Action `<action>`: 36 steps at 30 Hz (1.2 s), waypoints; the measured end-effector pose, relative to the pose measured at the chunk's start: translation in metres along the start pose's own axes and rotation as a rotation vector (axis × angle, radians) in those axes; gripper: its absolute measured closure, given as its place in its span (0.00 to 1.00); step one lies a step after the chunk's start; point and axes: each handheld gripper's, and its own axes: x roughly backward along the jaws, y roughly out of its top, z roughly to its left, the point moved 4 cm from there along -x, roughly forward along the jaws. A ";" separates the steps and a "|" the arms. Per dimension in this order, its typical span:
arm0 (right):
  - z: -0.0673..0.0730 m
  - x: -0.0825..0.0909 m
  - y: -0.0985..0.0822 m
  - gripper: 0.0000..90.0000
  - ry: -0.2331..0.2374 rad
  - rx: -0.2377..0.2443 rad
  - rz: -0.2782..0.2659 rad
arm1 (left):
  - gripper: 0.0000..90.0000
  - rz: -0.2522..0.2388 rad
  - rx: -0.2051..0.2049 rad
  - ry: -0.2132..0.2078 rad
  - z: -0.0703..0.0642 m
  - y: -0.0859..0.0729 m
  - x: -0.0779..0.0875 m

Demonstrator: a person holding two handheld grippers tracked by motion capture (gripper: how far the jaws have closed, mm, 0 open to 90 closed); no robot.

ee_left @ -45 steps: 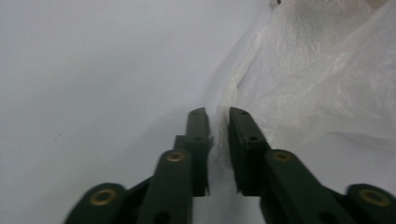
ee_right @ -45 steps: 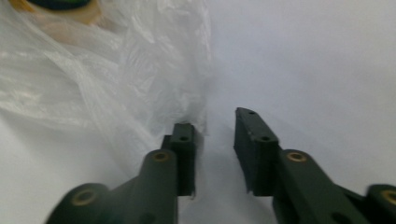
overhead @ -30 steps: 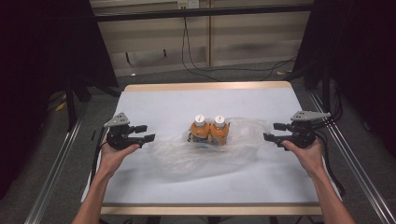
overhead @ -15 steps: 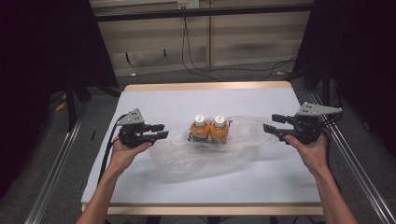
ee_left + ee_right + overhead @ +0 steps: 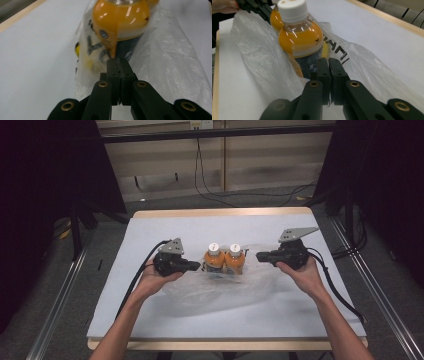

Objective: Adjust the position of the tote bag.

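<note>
Orange-filled, white-capped plastic bottles (image 5: 224, 259) stand upright on a crinkled clear plastic bag (image 5: 220, 287) between the left hand-held gripper (image 5: 195, 266) and right hand-held gripper (image 5: 260, 256), both having just closed jaws together at the bag's edges

Two bare forearms enter the high view from the bottom edge, at about 7 and 5 o'clock, and angle inward toward the centre. The left hand (image 5: 152, 279) cups the left gripper (image 5: 196, 266) from below, palm up, with the jaws pointing toward 3 o'clock. The right hand (image 5: 302, 276) holds the right gripper (image 5: 260, 256) the same way, with its jaws pointing toward 9 o'clock, so the two grippers face each other. Each carries a grey three-cornered plate on top and trails a black cable back along the arm. In both gripper views the black jaws have just been closing and meet, pads pressed together.
</note>
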 end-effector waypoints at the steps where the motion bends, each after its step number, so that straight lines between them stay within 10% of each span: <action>1: -0.001 -0.004 0.000 0.99 0.004 0.000 0.010 | 1.00 0.015 -0.011 -0.008 -0.002 0.001 -0.003; 16: -0.005 -0.053 -0.024 1.00 0.019 0.019 0.207 | 0.98 0.230 -0.063 0.014 -0.006 -0.018 -0.036; 26: -0.011 -0.076 -0.039 1.00 -0.015 0.020 0.299 | 0.98 0.279 -0.067 0.051 -0.005 -0.030 -0.051; 32: -0.012 -0.080 -0.043 1.00 -0.023 0.028 0.324 | 0.98 0.209 -0.047 -0.026 -0.009 -0.024 -0.049; 36: -0.010 -0.083 -0.047 1.00 -0.019 0.025 0.361 | 0.99 0.350 -0.116 0.067 -0.009 -0.035 -0.058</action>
